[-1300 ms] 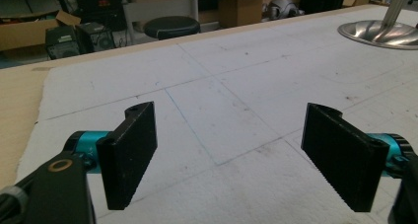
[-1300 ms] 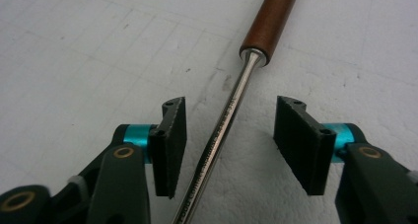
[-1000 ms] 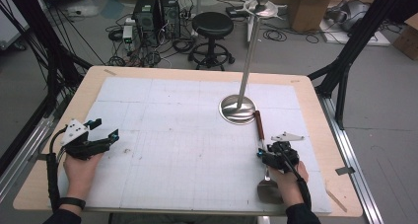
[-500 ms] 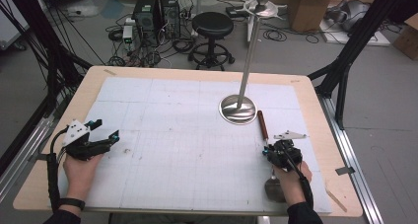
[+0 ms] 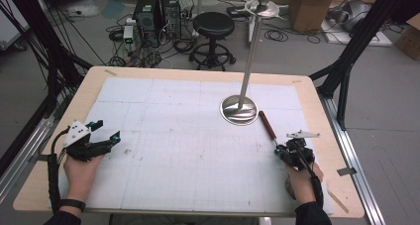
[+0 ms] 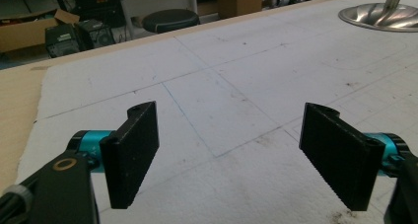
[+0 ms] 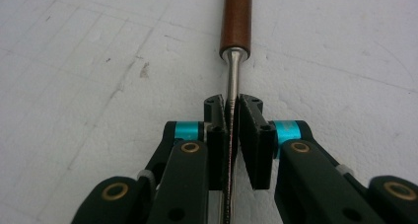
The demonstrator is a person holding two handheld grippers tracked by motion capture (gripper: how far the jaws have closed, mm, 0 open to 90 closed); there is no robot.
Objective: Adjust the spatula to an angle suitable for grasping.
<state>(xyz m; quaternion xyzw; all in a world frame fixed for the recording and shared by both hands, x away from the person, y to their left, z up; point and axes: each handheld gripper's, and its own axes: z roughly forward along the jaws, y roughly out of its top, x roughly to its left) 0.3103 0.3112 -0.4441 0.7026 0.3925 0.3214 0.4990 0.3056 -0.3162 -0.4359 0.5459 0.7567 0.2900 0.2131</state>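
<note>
A tool with a brown wooden handle point(image 5: 266, 125) and a thin metal shaft lies on the white gridded mat point(image 5: 188, 136), just right of the stand. My right gripper point(image 5: 281, 148) is shut on that shaft. In the right gripper view the handle point(image 7: 236, 19) points away from the right gripper point(image 7: 231, 105), and the shaft is pinched between the two jaws. My left gripper point(image 5: 106, 130) rests at the mat's left side. In its own view the left gripper point(image 6: 229, 130) stands open with only bare mat between the jaws.
A tall metal stand with a round base point(image 5: 239, 109) rises from the mat's back right, with arms at its top; its base point(image 6: 379, 14) also appears in the left gripper view. Beyond the table's far edge stand a black stool point(image 5: 213, 24), computer cases and cables.
My right gripper has shifted slightly to the right along the tool's shaft end. The left gripper has stayed where it was.
</note>
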